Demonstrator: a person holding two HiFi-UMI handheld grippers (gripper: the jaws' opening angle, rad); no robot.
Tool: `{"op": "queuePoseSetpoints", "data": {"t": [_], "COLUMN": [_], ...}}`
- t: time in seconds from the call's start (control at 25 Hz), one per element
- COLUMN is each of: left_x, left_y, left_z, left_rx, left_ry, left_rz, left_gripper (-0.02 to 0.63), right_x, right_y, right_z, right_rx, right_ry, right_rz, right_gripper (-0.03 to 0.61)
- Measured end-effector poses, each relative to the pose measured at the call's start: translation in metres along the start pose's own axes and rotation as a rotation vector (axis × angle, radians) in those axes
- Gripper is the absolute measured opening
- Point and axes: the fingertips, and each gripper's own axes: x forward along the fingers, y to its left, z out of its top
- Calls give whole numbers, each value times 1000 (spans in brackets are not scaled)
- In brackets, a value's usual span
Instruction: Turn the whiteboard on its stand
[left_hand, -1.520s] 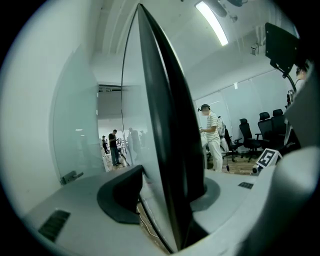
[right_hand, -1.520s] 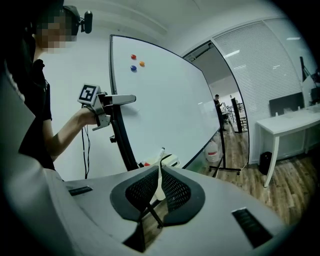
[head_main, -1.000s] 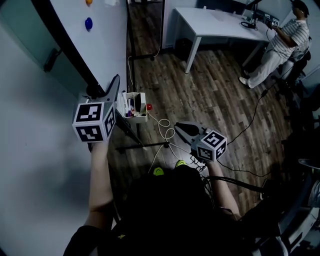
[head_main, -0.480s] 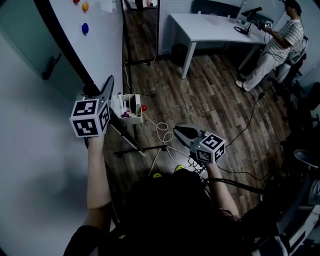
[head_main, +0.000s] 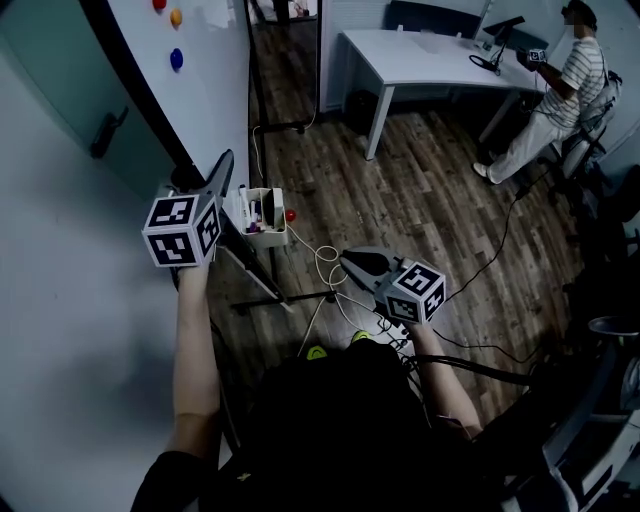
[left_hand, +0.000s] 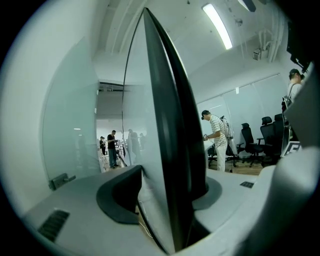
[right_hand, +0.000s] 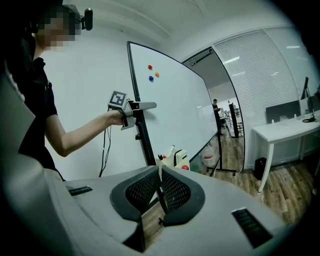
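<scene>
So the big white whiteboard with the black frame (head_main: 212, 85) is standing upright on its black stand (head_main: 283, 297) at the left, over the dark wood floor (head_main: 420, 190). It has red, orange and blue round magnets (head_main: 176, 58) up on its face. The left gripper (head_main: 222, 172) is at the board's side edge. The black frame runs right between its jaws, but they've just been opening and now stand wide, so it's let go rather than clamped on. Compared with a second ago it's parked at pretty much the same spot on that edge.

The right gripper (head_main: 348, 262) is clenched with nothing in it, mesh pads meeting. It hangs low over the floor, well apart from the board and roughly where it was before, maybe a touch further left.

A small white box of markers (head_main: 265, 212) sits at the board's lower edge, just beside the left gripper. A person in a striped shirt (head_main: 565, 95) is at the white bench (head_main: 430, 55) in the back.
</scene>
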Motion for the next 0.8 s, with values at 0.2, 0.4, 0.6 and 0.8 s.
{"op": "queuePoseSetpoints", "data": {"t": [0.2,0.4,0.6,0.8], "left_x": [-18,-52,-90,-116], "left_y": [-8,-21,-38,-49], "left_z": [0,-7,-24,-42], "left_rx": [-53,-58,-104,-122], "left_ry": [-17,-41,-75,-94], "left_rz": [-49,-76,-133,-160], "left_gripper": [245,245,229,166], "right_x": [-4,-5,3,13], "right_y": [12,22,38,57], "right_z": [-3,-3,-6,-11], "right_rx": [-8,-17,-24,-31], "right_ry": [11,12,14,27], "right_rz": [14,18,45,89], "right_gripper": [28,28,28,28]}}
